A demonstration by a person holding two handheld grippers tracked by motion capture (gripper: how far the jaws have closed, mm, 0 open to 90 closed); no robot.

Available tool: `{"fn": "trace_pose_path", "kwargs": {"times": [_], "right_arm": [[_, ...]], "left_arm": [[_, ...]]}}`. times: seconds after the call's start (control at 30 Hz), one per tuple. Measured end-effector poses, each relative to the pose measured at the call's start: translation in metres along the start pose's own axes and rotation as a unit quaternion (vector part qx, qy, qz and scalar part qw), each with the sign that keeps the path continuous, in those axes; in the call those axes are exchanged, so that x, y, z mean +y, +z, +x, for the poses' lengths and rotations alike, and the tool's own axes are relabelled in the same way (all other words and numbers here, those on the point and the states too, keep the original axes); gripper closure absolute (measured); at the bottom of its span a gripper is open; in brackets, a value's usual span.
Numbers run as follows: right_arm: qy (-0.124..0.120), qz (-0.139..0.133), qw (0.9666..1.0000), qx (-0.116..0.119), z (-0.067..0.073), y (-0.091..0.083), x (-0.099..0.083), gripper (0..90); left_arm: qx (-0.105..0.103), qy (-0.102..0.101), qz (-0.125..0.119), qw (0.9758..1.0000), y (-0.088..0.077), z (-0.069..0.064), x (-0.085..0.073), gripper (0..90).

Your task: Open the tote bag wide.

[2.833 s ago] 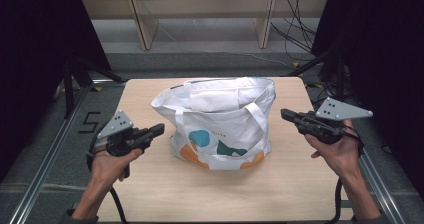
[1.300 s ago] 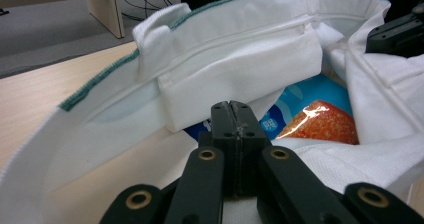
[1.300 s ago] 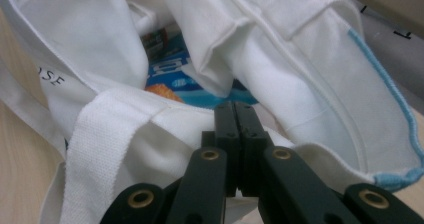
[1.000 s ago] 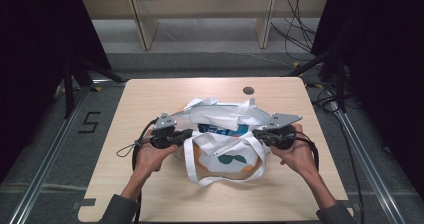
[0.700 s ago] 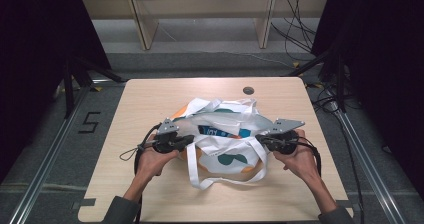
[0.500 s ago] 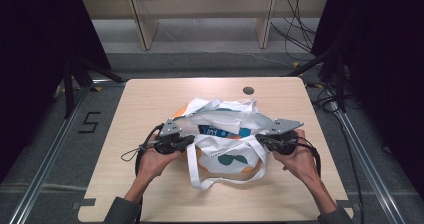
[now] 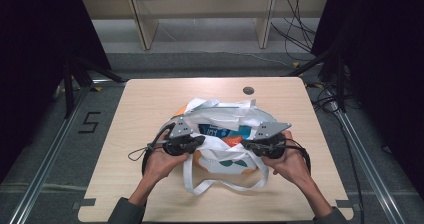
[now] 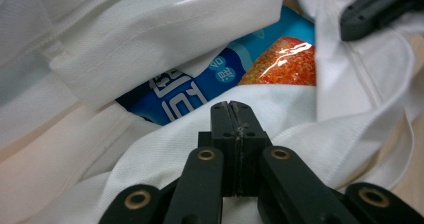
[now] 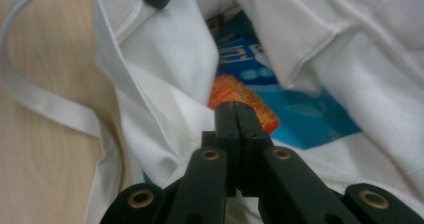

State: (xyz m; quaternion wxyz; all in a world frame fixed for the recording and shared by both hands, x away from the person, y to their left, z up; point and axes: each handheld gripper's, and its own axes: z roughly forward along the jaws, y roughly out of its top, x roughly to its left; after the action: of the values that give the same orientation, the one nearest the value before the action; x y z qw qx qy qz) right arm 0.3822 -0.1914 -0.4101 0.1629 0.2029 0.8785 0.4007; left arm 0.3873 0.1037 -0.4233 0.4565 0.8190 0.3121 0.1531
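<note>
A white tote bag (image 7: 226,160) with teal and orange print lies on the wooden table (image 7: 150,99), its mouth facing up. Inside lies a blue snack packet (image 8: 190,91) with an orange picture (image 9: 240,101). My left gripper (image 7: 200,141) is at the left end of the bag's near rim, and its jaws (image 8: 232,109) are shut on the white fabric. At the right end of the same rim, my right gripper (image 7: 246,145) is also shut on the fabric (image 9: 234,109). One handle loop (image 7: 225,186) trails toward the near edge.
A small round hole (image 7: 248,90) sits near the table's far edge. Wooden shelf legs (image 7: 142,19) stand on the floor beyond the table. Bare tabletop lies to the left and right of the bag. Each gripper's cable trails by the hands.
Earlier the bag stood upright with both grippers off to its sides. Over the last second both grippers and the bag's rim have shifted slightly toward the near edge, staying shut.
</note>
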Motion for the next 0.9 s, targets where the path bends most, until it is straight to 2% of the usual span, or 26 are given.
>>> {"fn": "trace_pose_path", "kwargs": {"times": [0.07, 0.1, 0.13, 0.17, 0.2, 0.23, 0.27, 0.3, 0.4, 0.43, 0.47, 0.6, 0.67, 0.73, 0.77, 0.8, 0.83, 0.87, 0.9], "right_arm": [[-0.006, 0.006, 1.0000, 0.002, 0.002, -0.002, -0.002, 90.0], [-0.006, 0.006, 1.0000, 0.002, 0.002, -0.002, -0.002, 90.0], [-0.004, 0.009, 0.9999, 0.005, 0.004, -0.002, -0.004, 90.0], [-0.010, 0.007, 0.9999, 0.011, 0.003, -0.001, -0.005, 90.0], [-0.011, 0.006, 0.9999, 0.011, 0.003, -0.001, -0.006, 90.0], [-0.011, 0.005, 0.9999, 0.011, 0.003, -0.001, -0.005, 90.0], [-0.011, 0.008, 0.9999, 0.009, 0.003, -0.002, -0.004, 90.0], [-0.005, 0.008, 0.9999, 0.005, 0.004, -0.002, -0.004, 90.0], [-0.007, 0.009, 0.9999, 0.005, 0.003, -0.002, -0.002, 90.0], [-0.001, 0.010, 0.9999, 0.004, 0.004, -0.002, -0.001, 90.0], [-0.011, 0.004, 0.9999, 0.004, 0.002, -0.002, 0.002, 90.0], [-0.006, -0.011, 0.9999, -0.003, 0.001, -0.001, 0.010, 90.0], [-0.015, -0.021, 0.9997, -0.004, -0.001, 0.002, 0.016, 90.0], [-0.011, -0.022, 0.9997, -0.002, -0.001, 0.005, 0.019, 90.0], [-0.004, -0.017, 0.9998, -0.003, 0.000, 0.009, 0.021, 90.0], [-0.005, 0.002, 1.0000, 0.006, 0.002, 0.016, 0.021, 90.0], [-0.005, 0.002, 1.0000, 0.006, 0.002, 0.016, 0.021, 90.0], [-0.010, 0.014, 0.9998, 0.012, 0.004, 0.020, 0.019, 90.0], [-0.020, 0.039, 0.9988, 0.021, 0.011, 0.025, 0.015, 90.0]], "left_arm": [[-0.003, -0.016, -0.009, 0.9998, 0.004, 0.003, 0.001, 89.1], [-0.003, -0.015, -0.008, 0.9999, 0.005, 0.005, 0.002, 89.1], [0.006, -0.012, -0.002, 0.9999, 0.006, 0.009, 0.005, 89.0], [0.005, -0.015, -0.007, 0.9999, 0.008, 0.011, 0.008, 89.0], [0.005, -0.027, -0.010, 0.9996, 0.010, 0.018, 0.014, 89.0], [0.005, -0.027, -0.010, 0.9996, 0.010, 0.018, 0.014, 89.0], [0.012, -0.022, 0.000, 0.9997, 0.012, 0.025, 0.021, 89.0], [0.013, -0.027, -0.001, 0.9995, 0.014, 0.028, 0.024, 89.0], [0.015, -0.035, 0.000, 0.9993, 0.020, 0.031, 0.030, 89.0], [0.017, -0.030, 0.007, 0.9994, 0.023, 0.034, 0.033, 89.0], [0.019, -0.038, 0.010, 0.9990, 0.029, 0.035, 0.038, 89.1], [0.022, -0.030, 0.023, 0.9990, 0.037, 0.036, 0.045, 89.1], [0.023, -0.031, 0.023, 0.9990, 0.039, 0.036, 0.047, 89.1], [0.024, -0.035, 0.027, 0.9987, 0.041, 0.039, 0.049, 89.2], [0.027, -0.039, 0.025, 0.9986, 0.042, 0.041, 0.050, 89.2], [0.025, -0.041, 0.028, 0.9985, 0.042, 0.043, 0.050, 89.3], [0.031, -0.042, 0.030, 0.9982, 0.043, 0.045, 0.051, 89.3], [0.031, -0.043, 0.036, 0.9980, 0.044, 0.048, 0.053, 89.3], [0.038, -0.042, 0.045, 0.9974, 0.046, 0.053, 0.057, 89.4]]}}
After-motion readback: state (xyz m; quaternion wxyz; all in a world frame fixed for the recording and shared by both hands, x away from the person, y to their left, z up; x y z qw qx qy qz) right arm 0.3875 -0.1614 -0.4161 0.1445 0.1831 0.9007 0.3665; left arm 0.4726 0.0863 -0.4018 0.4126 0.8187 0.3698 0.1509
